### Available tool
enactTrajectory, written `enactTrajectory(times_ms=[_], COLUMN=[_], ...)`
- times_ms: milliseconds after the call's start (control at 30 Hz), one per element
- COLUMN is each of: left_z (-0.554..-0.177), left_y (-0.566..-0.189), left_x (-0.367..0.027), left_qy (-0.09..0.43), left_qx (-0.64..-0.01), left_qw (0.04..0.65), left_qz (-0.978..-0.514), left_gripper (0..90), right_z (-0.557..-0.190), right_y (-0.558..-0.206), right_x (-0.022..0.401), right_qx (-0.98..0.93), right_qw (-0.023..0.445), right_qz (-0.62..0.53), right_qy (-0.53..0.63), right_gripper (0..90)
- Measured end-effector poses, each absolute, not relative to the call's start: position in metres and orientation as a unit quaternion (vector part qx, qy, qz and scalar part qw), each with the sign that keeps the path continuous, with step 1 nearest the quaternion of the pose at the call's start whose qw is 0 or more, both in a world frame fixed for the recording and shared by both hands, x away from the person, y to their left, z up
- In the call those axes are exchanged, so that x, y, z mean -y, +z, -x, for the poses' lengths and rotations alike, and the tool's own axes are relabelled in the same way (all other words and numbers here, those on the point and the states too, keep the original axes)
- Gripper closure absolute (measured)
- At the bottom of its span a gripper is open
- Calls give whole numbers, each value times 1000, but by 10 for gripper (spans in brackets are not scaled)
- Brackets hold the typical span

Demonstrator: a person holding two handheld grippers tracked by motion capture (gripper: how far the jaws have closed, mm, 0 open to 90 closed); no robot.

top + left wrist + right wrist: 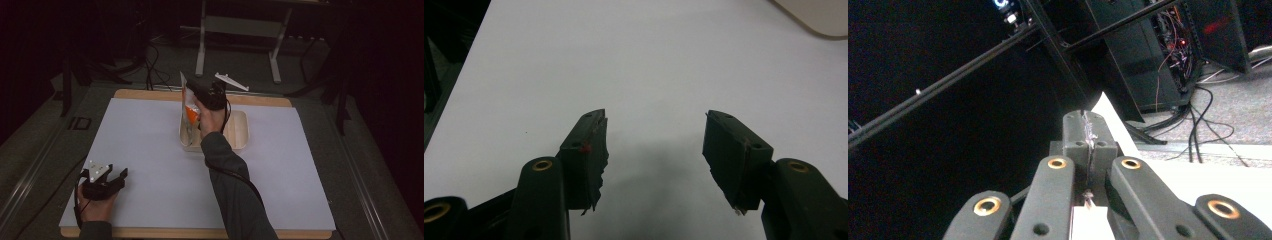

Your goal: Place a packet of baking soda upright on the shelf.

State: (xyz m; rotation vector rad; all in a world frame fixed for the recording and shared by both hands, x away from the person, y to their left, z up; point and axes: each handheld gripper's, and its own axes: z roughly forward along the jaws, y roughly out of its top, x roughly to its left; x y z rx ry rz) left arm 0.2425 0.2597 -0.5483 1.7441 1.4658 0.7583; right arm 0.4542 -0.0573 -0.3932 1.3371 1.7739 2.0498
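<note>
Right tongs (192,90) clamped on the light, crinkly snack pouch's (190,111) top edge above the tray (240,131), likely slippery; left tongs (116,175) apart.

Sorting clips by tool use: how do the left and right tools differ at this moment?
The left tool has its jaws wide apart and empty; the right tool is shut on the edge of an orange-and-white pouch. The left rests low on the white sheet; the right is raised over the tray. Both are black and hand-held.
</note>
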Motion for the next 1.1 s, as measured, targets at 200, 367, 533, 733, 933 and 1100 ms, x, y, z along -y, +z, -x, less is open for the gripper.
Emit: enactTrajectory(times_ms=[200,367,533,733,933,1100], left_z=[-242,-242,-241,-241,-242,-242], left_y=[-548,-548,-548,-548,-549,-549], left_x=[-261,-260,-261,-260,-259,-258], left_qy=[292,293,293,294,294,297], left_qx=[-572,-570,-570,-569,-569,-567], left_qw=[366,366,366,364,361,359], left_qz=[-674,-675,-674,-676,-678,-680], left_gripper=[426,426,426,427,426,427], right_z=[-455,-451,-450,-449,-443,-435], right_y=[-390,-397,-406,-423,-427,-428], right_x=[60,51,53,58,58,58], right_qx=[-561,-568,-565,-575,-594,-621], right_qw=[77,99,82,72,56,86], right_qz=[-456,-446,-453,-468,-454,-444], right_qy=[687,685,685,668,661,641], right_gripper=[900,900,900,898,857,742])
